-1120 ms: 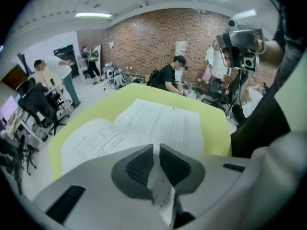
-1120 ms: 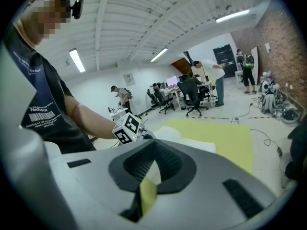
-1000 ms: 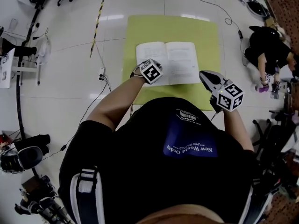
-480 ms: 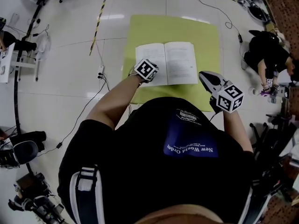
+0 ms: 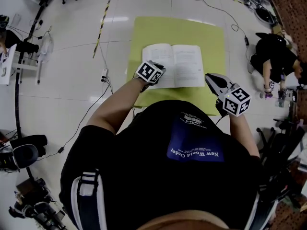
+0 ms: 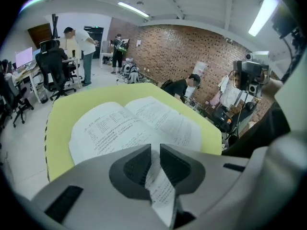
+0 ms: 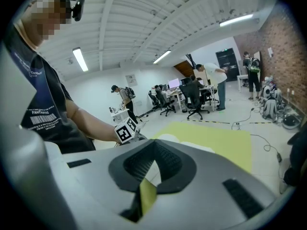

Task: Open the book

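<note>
Floor mat (image 5: 211, 37) at upper centre carries the book (image 5: 184, 66), lying open. Left gripper (image 6: 155, 152), at its lower-left corner, looks nipped on a leaf (image 6: 160, 190); right gripper (image 5: 213, 80), lower right, pressed together, empty. We'd lift the leaf slowly, arcing over the spine, never tugging

A yellow-green rectangular mat (image 5: 177, 30) lies on a glossy white tiled floor (image 5: 67, 85), with yellow-and-black striped tape (image 5: 101, 22) and a white power strip (image 5: 104, 74) to its left. At right, a person in black (image 5: 276, 56) crouches. Behind the mat stand a red brick wall (image 6: 177, 51) and black office chairs (image 6: 53, 66).
</note>
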### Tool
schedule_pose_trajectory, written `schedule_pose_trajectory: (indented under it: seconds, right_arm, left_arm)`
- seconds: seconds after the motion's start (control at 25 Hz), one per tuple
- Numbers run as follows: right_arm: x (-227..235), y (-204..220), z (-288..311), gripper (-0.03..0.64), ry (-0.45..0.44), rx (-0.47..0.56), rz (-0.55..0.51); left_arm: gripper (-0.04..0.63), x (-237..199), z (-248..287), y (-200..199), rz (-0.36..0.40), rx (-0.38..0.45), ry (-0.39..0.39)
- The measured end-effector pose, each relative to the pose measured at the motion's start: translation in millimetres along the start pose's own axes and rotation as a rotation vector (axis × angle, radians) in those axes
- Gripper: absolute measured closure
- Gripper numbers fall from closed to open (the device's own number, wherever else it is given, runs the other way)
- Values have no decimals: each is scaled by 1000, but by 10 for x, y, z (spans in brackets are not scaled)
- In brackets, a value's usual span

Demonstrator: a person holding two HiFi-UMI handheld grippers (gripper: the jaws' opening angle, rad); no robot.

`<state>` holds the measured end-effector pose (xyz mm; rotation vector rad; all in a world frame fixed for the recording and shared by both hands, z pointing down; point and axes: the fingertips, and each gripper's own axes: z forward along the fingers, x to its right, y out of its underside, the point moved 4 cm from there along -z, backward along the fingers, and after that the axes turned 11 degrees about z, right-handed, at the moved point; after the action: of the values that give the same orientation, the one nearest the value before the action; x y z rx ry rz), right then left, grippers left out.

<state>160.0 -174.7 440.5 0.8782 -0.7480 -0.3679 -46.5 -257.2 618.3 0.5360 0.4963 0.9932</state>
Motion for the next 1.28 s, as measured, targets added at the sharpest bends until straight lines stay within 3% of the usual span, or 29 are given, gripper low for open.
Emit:
schedule_pose_trajectory:
  seconds: [0.36,0.64,0.72,0.76,0.88,0.96,1.0,1.16,1.28]
  right_arm:
    - [36,-20,-5,629,-2,4,5]
    - [-8,-13,15,629,-4,2,-1]
    - [-21,0,3,629,-2,-1,-2]
    - [-16,6,-3,629,0,-1,-1]
    - [19,25,-6,629,6,-6,7]
    - [22,35,1,629,8,-11,10]
    - [18,43,5,629,9,-13,10]
    - [36,81,1,629,16,-16,17]
    - [79,105,-22,629,32,-18,31]
  left_arm:
    - [545,-25,-127,-90,-16,43,-7]
    - [545,-7,-165,-72,57,3,-41]
    - [545,56,-194,-163,160,7,-66]
    - [545,121,-185,-257,246,18,-72]
    - [545,428,11,-587,609,16,-62]
    - [545,573,244,-693,811,-62,-55]
    - [545,592,349,-708,830,-104,-47]
    - [545,441,426,-640,642,-232,17]
    - [545,194,292,-184,644,-422,2]
